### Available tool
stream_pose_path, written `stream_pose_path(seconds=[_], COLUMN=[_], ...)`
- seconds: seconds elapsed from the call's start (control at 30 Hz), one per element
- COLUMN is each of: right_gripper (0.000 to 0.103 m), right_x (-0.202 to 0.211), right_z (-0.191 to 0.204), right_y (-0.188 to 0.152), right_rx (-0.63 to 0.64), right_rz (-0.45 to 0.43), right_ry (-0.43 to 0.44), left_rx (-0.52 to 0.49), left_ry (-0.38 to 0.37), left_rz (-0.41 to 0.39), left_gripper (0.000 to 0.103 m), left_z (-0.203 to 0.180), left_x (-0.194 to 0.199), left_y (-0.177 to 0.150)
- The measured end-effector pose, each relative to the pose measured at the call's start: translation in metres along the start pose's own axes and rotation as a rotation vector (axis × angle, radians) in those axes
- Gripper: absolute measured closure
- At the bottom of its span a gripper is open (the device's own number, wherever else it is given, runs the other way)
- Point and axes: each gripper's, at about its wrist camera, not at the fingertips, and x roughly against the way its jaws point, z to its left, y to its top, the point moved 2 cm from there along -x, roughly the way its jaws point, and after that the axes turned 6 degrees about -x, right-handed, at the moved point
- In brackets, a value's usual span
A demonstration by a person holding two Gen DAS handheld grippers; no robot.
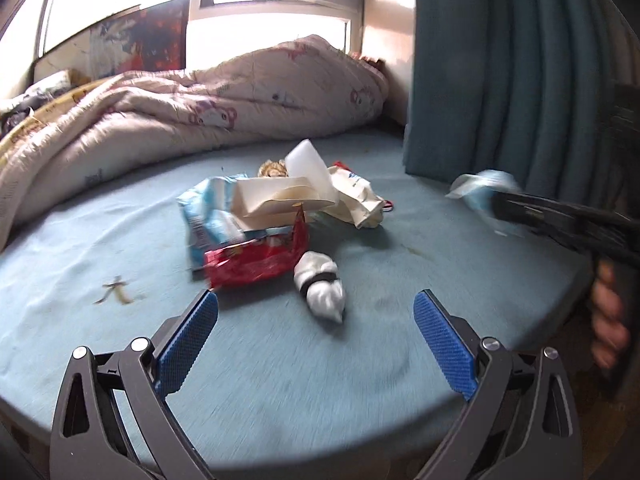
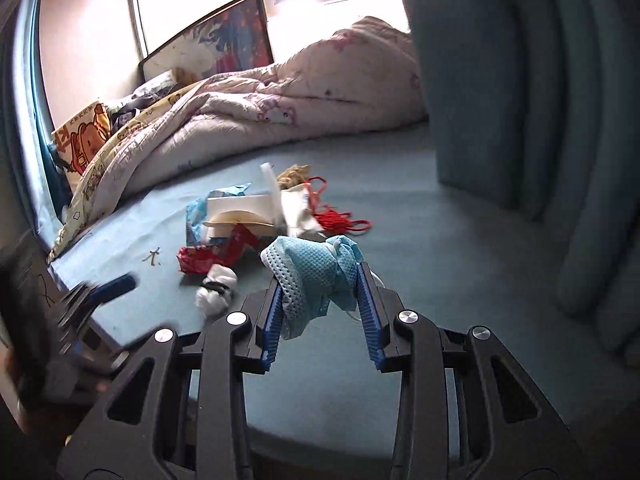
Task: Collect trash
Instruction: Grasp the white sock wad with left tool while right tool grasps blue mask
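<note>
- While the left gripper (image 1: 316,344) gapes empty above the sheet (image 1: 120,264), the wad (image 1: 320,286) lies just ahead; a careless reach may knock it.
- Right view: right gripper (image 2: 320,292) pinches the mask (image 2: 316,268); hanging folds may slip.

Likely a home bedroom: a bed (image 1: 280,360) with rumpled quilt (image 1: 180,120), curtain (image 1: 500,80), window (image 1: 260,8).

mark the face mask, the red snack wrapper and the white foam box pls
face mask (image 2: 316,276), right wrist view, on the blue mesh bunched between the pads
red snack wrapper (image 1: 256,262), left wrist view, on its crumpled middle
white foam box (image 1: 276,196), left wrist view, on the front wall
</note>
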Motion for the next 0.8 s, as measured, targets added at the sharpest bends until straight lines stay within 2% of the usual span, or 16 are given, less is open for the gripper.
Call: stream_pose_path(seconds=[0.03, 0.07, 0.1, 0.17, 0.23, 0.27, 0.37, 0.53, 0.8], right_gripper=[0.071, 0.071, 0.071, 0.071, 0.071, 0.071, 0.071, 0.071, 0.071], right_x=[0.004, 0.007, 0.011, 0.014, 0.013, 0.012, 0.006, 0.004, 0.032], right_z=[-0.003, -0.007, -0.012, -0.018, -0.022, -0.025, -0.025, -0.023, 0.008], right_y=[-0.002, -0.003, -0.005, -0.008, -0.012, -0.015, -0.023, -0.027, -0.022], right_rx=[0.005, 0.010, 0.017, 0.023, 0.027, 0.028, 0.034, 0.028, 0.056], right_rz=[-0.005, -0.009, -0.012, -0.012, -0.005, 0.001, 0.017, 0.027, -0.011], right_ry=[-0.005, -0.009, -0.010, -0.007, 0.000, 0.005, 0.010, 0.021, 0.031], left_rx=[0.004, 0.014, 0.024, 0.035, 0.024, 0.015, 0.026, 0.033, 0.014], left_ry=[0.010, 0.023, 0.021, 0.003, 0.024, 0.014, 0.012, 0.002, 0.000], left_rz=[0.013, 0.038, 0.067, 0.116, 0.090, 0.087, 0.080, 0.066, 0.004], left_gripper=[0.008, 0.017, 0.038, 0.061, 0.064, 0.071, 0.076, 0.077, 0.077], left_z=[0.000, 0.000, 0.001, 0.001, -0.001, -0.003, -0.002, 0.005, 0.017], left_x=[-0.009, -0.021, -0.033, -0.052, -0.053, -0.054, -0.052, -0.036, 0.029], left_y=[0.002, 0.004, 0.004, 0.001, 0.001, 0.001, -0.001, -0.003, -0.005])
